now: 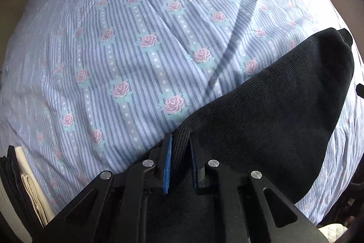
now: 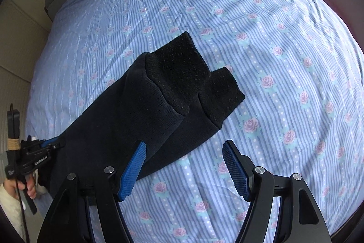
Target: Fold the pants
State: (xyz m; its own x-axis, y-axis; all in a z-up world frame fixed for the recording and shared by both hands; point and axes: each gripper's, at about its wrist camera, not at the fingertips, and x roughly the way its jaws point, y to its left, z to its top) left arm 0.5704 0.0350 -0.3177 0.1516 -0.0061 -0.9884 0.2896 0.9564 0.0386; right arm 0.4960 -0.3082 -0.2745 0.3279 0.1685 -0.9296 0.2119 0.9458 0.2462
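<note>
Now | black pants (image 2: pixel 127 106) lengthwise-folded, cuffs stacked | left tongs (image 1: pixel 180 152) pinching edge

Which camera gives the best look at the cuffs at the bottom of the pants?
The right wrist view: both cuffs lie in plain sight on the sheet, one overlapping the other. The left wrist view shows only one dark tip far off at its edge.

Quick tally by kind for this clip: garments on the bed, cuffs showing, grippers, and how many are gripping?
Black pants: 1
Leg cuffs: 2
Grippers: 2, left gripper clamping the pants, right gripper open
Floral bedsheet: 1
Total: 6
</note>
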